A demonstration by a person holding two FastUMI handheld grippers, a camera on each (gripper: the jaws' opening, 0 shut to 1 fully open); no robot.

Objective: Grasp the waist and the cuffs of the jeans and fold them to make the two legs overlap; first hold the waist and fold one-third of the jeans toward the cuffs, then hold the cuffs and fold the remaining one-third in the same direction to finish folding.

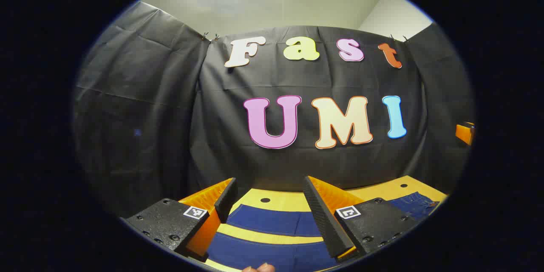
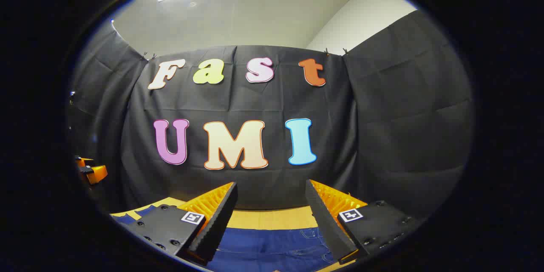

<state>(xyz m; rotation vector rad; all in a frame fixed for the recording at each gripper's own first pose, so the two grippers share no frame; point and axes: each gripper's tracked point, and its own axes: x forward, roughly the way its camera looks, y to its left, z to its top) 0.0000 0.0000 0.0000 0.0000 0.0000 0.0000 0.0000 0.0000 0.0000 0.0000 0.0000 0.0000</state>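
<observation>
Evidently nothing is folded yet: the jeans (image 1: 272,221) lie flat on the bench (image 1: 276,197), both legs apart with a strip of bench between them in the left gripper view. The right gripper view shows the waist end instead. The left claw (image 1: 270,197) and right claw (image 2: 270,202) hang above, jaws apart, empty.
</observation>
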